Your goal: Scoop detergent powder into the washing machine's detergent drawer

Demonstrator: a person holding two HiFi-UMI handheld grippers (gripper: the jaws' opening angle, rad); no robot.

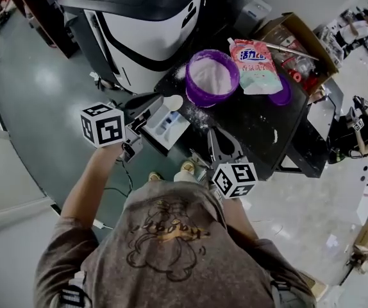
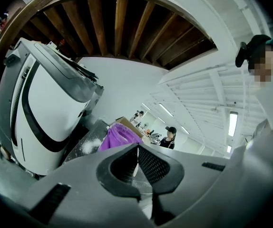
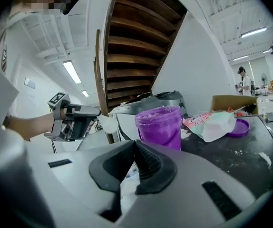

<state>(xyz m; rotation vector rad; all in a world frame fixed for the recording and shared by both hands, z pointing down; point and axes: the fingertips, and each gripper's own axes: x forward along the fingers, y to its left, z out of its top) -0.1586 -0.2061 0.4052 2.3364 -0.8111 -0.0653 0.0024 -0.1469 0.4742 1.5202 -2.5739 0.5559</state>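
Observation:
My left gripper (image 1: 153,105) is shut on the handle of a white scoop (image 1: 172,101), held over the white detergent drawer (image 1: 171,132) at the black table's near-left corner. In the right gripper view the scoop (image 3: 109,124) sticks out of that gripper (image 3: 96,114). A purple tub (image 1: 211,77) of white powder stands just beyond it. My right gripper (image 1: 219,140) is shut with nothing in it and hovers near the table's front edge, pointing at the tub (image 3: 159,126). In the left gripper view the left gripper (image 2: 137,151) has its pads together, with the tub (image 2: 120,137) ahead.
The washing machine (image 1: 139,24) stands behind the table (image 1: 254,130), to the left. A detergent bag (image 1: 254,66) and a purple lid (image 1: 281,94) lie right of the tub. A cardboard box (image 1: 299,43) sits at the back right. Spilled powder dusts the tabletop.

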